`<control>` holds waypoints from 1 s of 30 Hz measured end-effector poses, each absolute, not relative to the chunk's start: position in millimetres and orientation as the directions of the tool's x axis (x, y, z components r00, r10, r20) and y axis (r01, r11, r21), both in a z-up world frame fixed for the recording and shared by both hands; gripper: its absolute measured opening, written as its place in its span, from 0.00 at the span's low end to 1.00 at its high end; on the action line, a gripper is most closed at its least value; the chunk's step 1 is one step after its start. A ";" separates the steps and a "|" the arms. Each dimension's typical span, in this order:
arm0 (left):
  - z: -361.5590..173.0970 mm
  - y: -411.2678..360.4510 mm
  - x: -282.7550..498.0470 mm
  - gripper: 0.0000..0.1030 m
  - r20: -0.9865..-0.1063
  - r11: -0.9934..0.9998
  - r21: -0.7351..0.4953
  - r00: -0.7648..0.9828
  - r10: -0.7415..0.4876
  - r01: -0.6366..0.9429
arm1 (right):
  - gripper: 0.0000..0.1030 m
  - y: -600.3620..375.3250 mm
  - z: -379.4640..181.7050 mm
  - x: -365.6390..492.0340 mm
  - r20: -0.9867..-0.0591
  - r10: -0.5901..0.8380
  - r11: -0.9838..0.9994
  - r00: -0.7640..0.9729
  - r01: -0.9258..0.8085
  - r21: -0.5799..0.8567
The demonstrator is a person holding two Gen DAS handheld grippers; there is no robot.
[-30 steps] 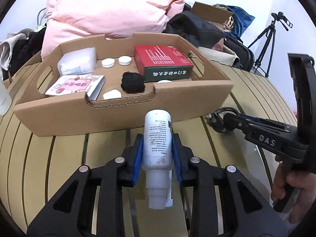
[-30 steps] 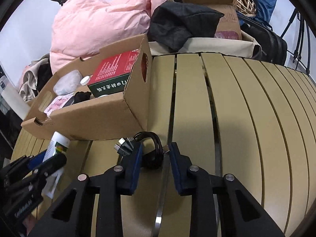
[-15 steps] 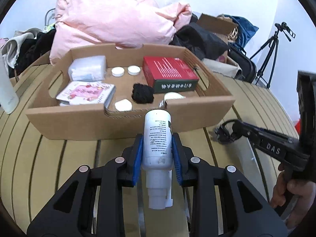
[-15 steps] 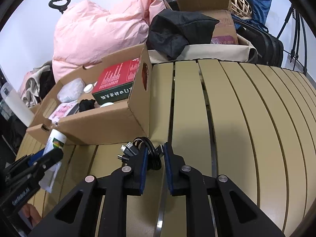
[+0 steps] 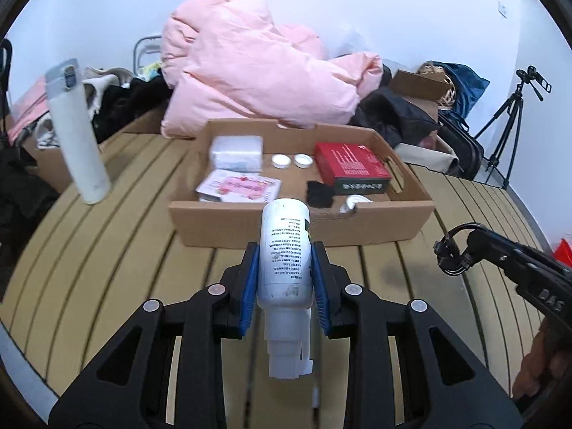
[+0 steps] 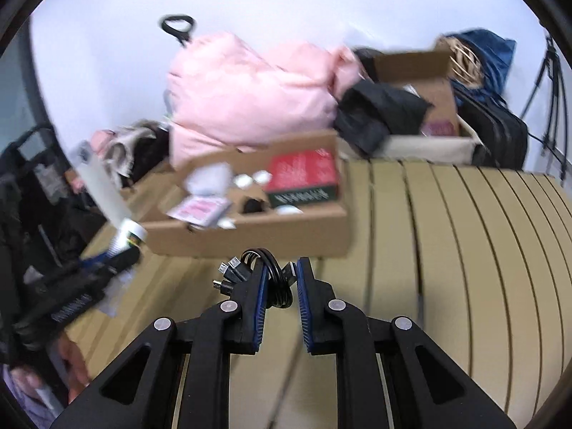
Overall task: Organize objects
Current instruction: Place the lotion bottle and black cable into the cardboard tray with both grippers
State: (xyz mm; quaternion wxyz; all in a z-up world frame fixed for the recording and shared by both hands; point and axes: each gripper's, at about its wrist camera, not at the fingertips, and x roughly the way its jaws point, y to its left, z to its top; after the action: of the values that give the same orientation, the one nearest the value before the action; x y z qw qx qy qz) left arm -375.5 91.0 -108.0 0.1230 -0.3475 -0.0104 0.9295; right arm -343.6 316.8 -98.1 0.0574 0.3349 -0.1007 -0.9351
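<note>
Jaws of the left gripper (image 5: pixel 285 279) clamp a white bottle (image 5: pixel 285 254) by its body, blue pads flat against both sides, cap end toward the camera, base pointing at the cardboard tray (image 5: pixel 300 223). Bottle is off the slatted table (image 5: pixel 107 243), short of the tray's near wall. Jaws of the right gripper (image 6: pixel 280 282) pinch a coiled black cable (image 6: pixel 271 275), its plugs fanning out to the left of the fingers; cable is also clear of the tabletop, just in front of the tray. Inside the tray: red box (image 5: pixel 350 164) at right, two white caps (image 5: pixel 291 160) at the back, a clear wrapped packet (image 5: pixel 236 152), a pink printed booklet (image 5: pixel 239 187), a black lump (image 5: pixel 319 193). White flask (image 5: pixel 77 132) stands on the table left of the tray. Pink duvet (image 5: pixel 250 75) is heaped behind. Right-wrist view is blurred.
</note>
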 end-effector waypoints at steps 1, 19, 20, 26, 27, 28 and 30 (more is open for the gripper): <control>-106.9 88.8 -377.7 0.24 -0.643 -0.970 -0.108 -0.730 0.234 -0.216 | 0.17 312.6 -96.2 -343.7 -0.606 -0.191 -0.971 -0.772 0.058 0.233; -115.5 106.1 -551.2 0.24 -0.733 -0.965 -0.109 -0.637 0.241 -0.239 | 0.17 279.8 -95.7 -517.2 -0.630 -0.219 -0.971 -0.745 0.106 0.212; -120.8 105.6 -554.9 0.24 -0.736 -0.964 -0.117 -0.631 0.245 -0.238 | 0.17 278.7 -99.0 -526.7 -0.638 -0.210 -0.973 -0.741 0.095 0.210; -147.6 107.7 -569.3 0.24 -0.788 -0.970 -0.120 -0.573 0.223 -0.213 | 0.18 263.5 -123.7 -565.4 -0.679 -0.193 -0.975 -0.709 0.061 0.214; -151.5 110.3 -569.3 0.24 -0.798 -0.970 -0.110 -0.562 0.217 -0.218 | 0.18 261.0 -129.1 -569.5 -0.690 -0.188 -0.977 -0.699 0.059 0.207; -153.5 112.0 -569.3 0.24 -0.803 -0.969 -0.102 -0.556 0.215 -0.226 | 0.18 258.4 -133.4 -572.5 -0.699 -0.192 -0.976 -0.689 0.062 0.207; -156.9 113.7 -569.8 0.24 -0.808 -0.972 -0.090 -0.555 0.200 -0.219 | 0.18 253.5 -143.9 -577.7 -0.728 -0.196 -0.977 -0.657 0.066 0.204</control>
State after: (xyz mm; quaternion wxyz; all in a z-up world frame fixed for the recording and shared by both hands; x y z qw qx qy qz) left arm -569.8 113.7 -156.9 0.1188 -0.4566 0.0103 0.8816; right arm -577.7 253.5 -143.9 0.0722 0.4077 -0.0802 -0.9067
